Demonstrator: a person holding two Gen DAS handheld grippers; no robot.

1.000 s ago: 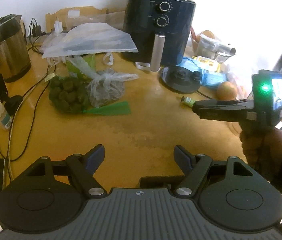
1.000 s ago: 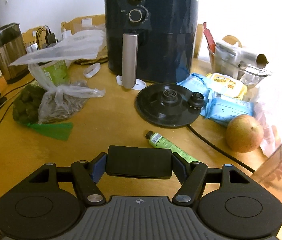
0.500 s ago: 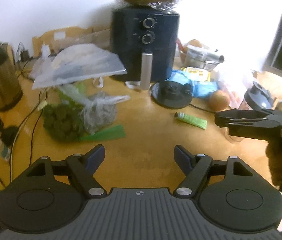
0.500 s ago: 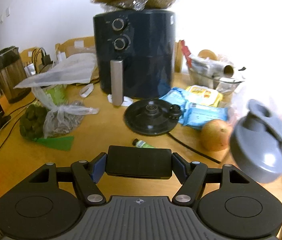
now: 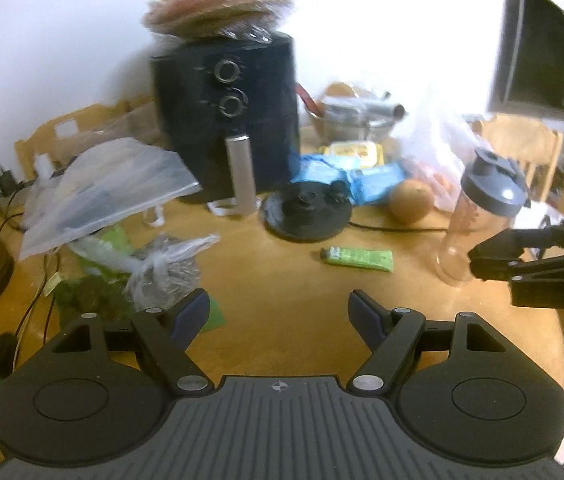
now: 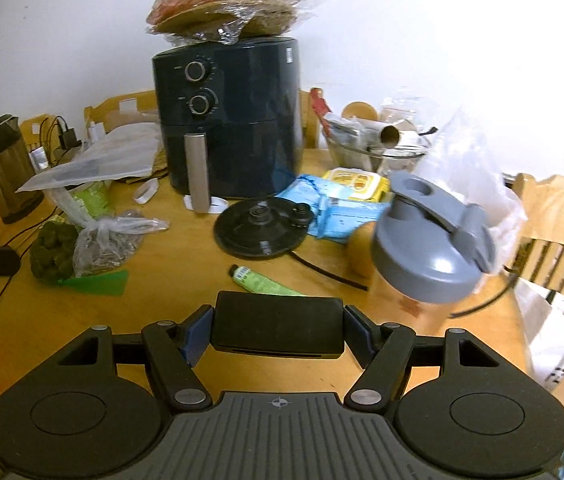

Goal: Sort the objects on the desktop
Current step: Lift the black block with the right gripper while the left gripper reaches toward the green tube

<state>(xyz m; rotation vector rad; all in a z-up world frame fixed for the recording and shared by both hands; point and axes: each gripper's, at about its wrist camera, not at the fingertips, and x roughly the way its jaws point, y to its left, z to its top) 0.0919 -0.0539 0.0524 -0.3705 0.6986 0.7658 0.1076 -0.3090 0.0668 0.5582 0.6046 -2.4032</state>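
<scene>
My right gripper (image 6: 278,334) is shut on a flat black box (image 6: 278,326) and holds it above the wooden table (image 6: 162,256). It also shows in the left wrist view (image 5: 493,260) at the right edge. My left gripper (image 5: 280,316) is open and empty above the table's front. A green tube (image 5: 357,258) lies on the table ahead; it shows in the right wrist view (image 6: 262,280) just beyond the box. A clear shaker bottle with a grey lid (image 6: 429,252) stands right of the box.
A dark air fryer (image 6: 230,120) stands at the back with wrapped flatbreads on top. A black kettle base (image 6: 262,228), blue packets (image 6: 329,204), an apple (image 5: 411,200), bags of greens (image 6: 82,240), a steel kettle (image 6: 0,168) and cables crowd the table.
Both grippers have pulled back and risen, so more of the table shows. The right gripper keeps hold of the black box. The shaker bottle has come into view.
</scene>
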